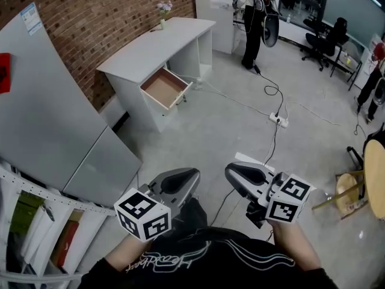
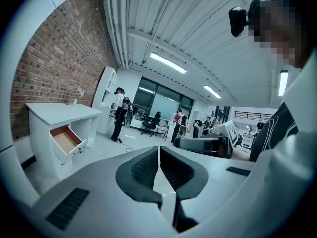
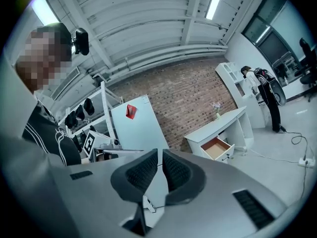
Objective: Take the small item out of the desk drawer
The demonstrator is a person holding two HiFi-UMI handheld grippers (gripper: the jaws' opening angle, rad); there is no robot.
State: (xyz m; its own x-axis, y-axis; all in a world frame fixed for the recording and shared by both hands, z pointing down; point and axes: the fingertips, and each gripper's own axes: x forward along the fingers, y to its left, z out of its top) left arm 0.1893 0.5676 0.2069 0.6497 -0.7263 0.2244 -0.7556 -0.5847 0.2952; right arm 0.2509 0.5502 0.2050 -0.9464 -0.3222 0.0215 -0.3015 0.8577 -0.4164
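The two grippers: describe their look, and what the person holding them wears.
The left gripper and right gripper are alike: rounded grey shells with dark ribbed pads, each carrying a white cube printed with black square markers. The person wears a black top with white line print.

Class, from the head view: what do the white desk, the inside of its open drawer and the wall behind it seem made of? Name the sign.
Desk: probably painted or laminated board; smooth matte white, flat thin panels.
Drawer inside: looks like bare wood or fibreboard; plain brown, unpainted.
Wall: brick; reddish blocks with pale mortar lines.
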